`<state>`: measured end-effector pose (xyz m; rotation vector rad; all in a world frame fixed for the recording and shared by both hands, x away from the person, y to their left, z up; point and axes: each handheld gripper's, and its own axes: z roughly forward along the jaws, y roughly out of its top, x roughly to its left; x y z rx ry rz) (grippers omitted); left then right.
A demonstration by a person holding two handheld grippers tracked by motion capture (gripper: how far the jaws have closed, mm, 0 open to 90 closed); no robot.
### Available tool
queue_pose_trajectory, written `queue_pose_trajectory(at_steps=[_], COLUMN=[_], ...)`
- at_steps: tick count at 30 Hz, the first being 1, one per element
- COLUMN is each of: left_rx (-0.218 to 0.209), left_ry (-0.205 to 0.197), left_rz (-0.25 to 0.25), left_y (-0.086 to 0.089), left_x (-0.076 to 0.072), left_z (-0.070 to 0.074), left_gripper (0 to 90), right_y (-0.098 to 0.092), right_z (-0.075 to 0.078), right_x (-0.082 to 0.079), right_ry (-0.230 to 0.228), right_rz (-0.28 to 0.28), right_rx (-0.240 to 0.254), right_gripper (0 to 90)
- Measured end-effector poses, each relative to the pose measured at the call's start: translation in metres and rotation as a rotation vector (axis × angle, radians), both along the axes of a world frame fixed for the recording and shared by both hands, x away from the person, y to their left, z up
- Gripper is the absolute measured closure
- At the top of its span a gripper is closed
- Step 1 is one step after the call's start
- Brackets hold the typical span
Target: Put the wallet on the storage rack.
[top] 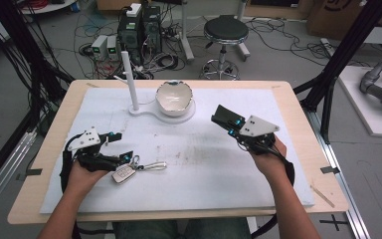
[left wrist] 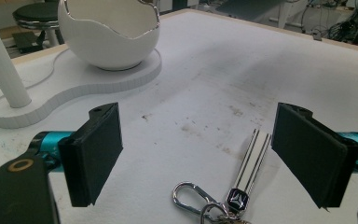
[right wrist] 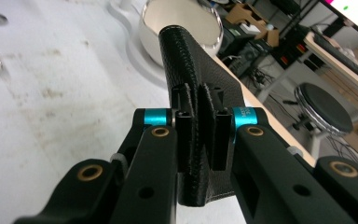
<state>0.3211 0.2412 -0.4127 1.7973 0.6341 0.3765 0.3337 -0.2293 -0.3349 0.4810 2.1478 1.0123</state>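
— High view first. Where sits everything against the bowl (top: 174,98)?

— Nearer than the bowl, to its left: keys (top: 129,171) flat on the table (top: 298,119), left hand-held gripper (top: 121,147) just beside them, jaws spread, probably lined up for a pick. Right of the bowl: right hand-held gripper (top: 225,119), clamped on a black case (top: 222,113), raised and aimed bowlward.

— Left gripper view?

— Wide open, nothing held. Keys (left wrist: 235,186) low between the jaws, untouched; bowl (left wrist: 109,32) far beyond, on its white stand (left wrist: 74,84).

— Right gripper view?

— Closed tight on the case (right wrist: 191,84), pinched at one end so the rest juts toward the bowl (right wrist: 149,32). Likely headed there; no telling for sure.
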Motion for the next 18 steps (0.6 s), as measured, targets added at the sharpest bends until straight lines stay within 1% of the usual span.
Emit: queue_pose_trajectory(at_steps=[2, 3, 4, 5, 6, 7, 9, 10, 11, 12, 13, 14, 15, 16, 17, 18], left_rx=[0.005, 0.007, 0.008, -0.001, -0.009, -0.011, -0.010, -0.009, -0.008, -0.005, -0.004, -0.002, -0.002, -0.001, -0.002, -0.003], left_ry=[-0.003, -0.005, -0.007, -0.004, -0.005, -0.008, -0.018, -0.018, -0.018, -0.019, -0.018, -0.019, -0.019, -0.022, -0.022, -0.022], left_rz=[0.002, 0.002, 0.005, 0.002, 0.001, 0.000, -0.004, -0.005, -0.007, -0.011, -0.009, -0.008, -0.008, -0.009, -0.008, -0.010], left_y=[0.000, 0.000, 0.001, 0.001, 0.001, 0.001, 0.000, 0.000, 0.000, 0.000, -0.001, -0.001, -0.002, -0.001, -0.001, -0.001], left_x=[0.000, 0.000, 0.000, 0.000, 0.000, -0.001, -0.002, -0.002, -0.001, -0.001, -0.001, 0.000, 0.000, 0.000, 0.000, 0.001], left_z=[0.000, 0.001, 0.001, 0.002, 0.003, 0.004, 0.006, 0.006, 0.006, 0.006, 0.006, 0.005, 0.005, 0.005, 0.005, 0.006], left_gripper=[16.3, 16.3, 16.3, 16.3, 16.3, 16.3, 16.3, 16.3, 16.3, 16.3, 16.3, 16.3, 16.3, 16.3, 16.3, 16.3], right_y=[0.005, 0.012, 0.012, 0.019, 0.019, 0.027, 0.031, 0.037, 0.045, 0.045, 0.056, 0.056, 0.061, 0.073, 0.073, 0.084], right_z=[0.008, 0.016, 0.016, 0.026, 0.026, 0.034, 0.037, 0.042, 0.047, 0.047, 0.052, 0.052, 0.055, 0.058, 0.058, 0.060], right_x=[0.005, 0.012, 0.012, 0.021, 0.021, 0.028, 0.031, 0.037, 0.044, 0.044, 0.051, 0.051, 0.055, 0.062, 0.062, 0.068], right_ry=[-0.005, -0.011, -0.011, -0.014, -0.014, -0.016, -0.019, -0.024, -0.028, -0.028, -0.028, -0.028, -0.032, -0.034, -0.034, -0.032], right_rz=[0.015, 0.025, 0.025, 0.041, 0.041, 0.049, 0.055, 0.062, 0.072, 0.072, 0.081, 0.081, 0.087, 0.101, 0.101, 0.117], right_rx=[-0.011, -0.021, -0.021, -0.024, -0.024, -0.028, -0.031, -0.044, -0.045, -0.045, -0.049, -0.049, -0.050, -0.054, -0.054, -0.052], right_gripper=[85.2, 85.1, 85.1, 85.1, 85.1, 85.1, 85.1, 85.1, 85.1, 85.1, 85.1, 85.1, 85.1, 85.1, 85.1, 85.1])
